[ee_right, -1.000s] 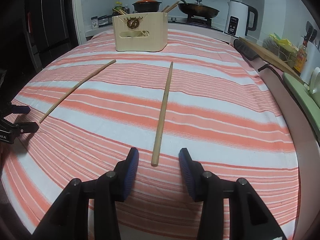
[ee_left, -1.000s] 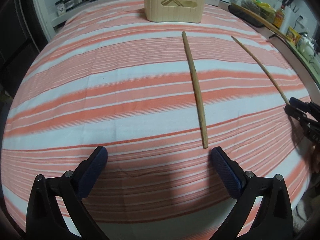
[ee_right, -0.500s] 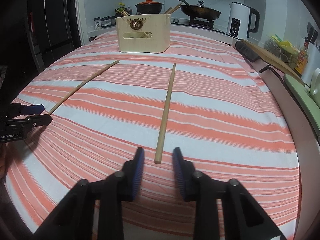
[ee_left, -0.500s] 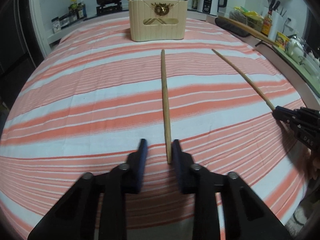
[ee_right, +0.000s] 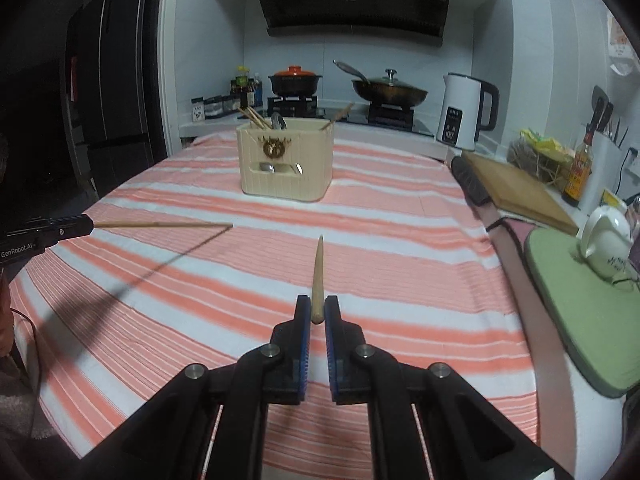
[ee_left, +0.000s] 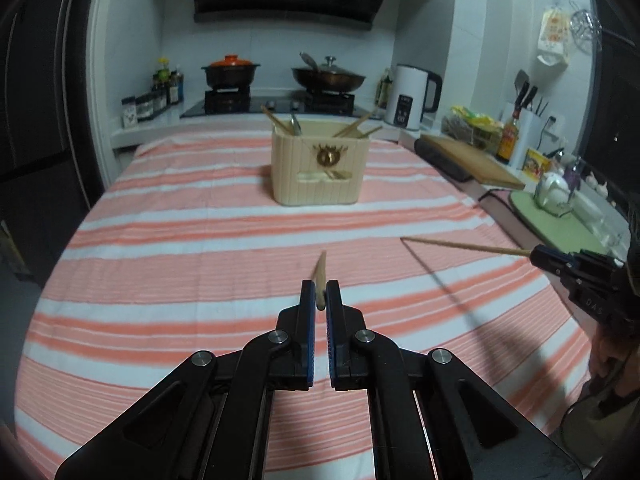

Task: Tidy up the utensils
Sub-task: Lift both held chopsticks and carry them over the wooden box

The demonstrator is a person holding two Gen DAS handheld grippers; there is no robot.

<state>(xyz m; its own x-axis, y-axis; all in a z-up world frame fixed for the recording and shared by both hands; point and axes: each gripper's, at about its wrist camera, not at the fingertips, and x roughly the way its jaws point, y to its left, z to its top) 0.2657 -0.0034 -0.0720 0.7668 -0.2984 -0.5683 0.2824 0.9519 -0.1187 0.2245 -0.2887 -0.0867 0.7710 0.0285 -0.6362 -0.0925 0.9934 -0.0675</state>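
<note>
Both tongs are clamped on a chopstick's thick end, left tongs (ee_left: pixel 320 296) holding one chopstick (ee_left: pixel 320 270) and right tongs (ee_right: pixel 318 310) the other chopstick (ee_right: pixel 319 268), tips aimed ahead at the holder (ee_left: pixel 319 162), ready to drop in.

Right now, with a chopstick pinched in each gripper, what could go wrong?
1. Each chopstick is pinched only at its thick end, so it might swivel or slip.
2. The cream holder already has utensils sticking out, so the long tips could bump them.
3. The two chopsticks might knock together.
</note>
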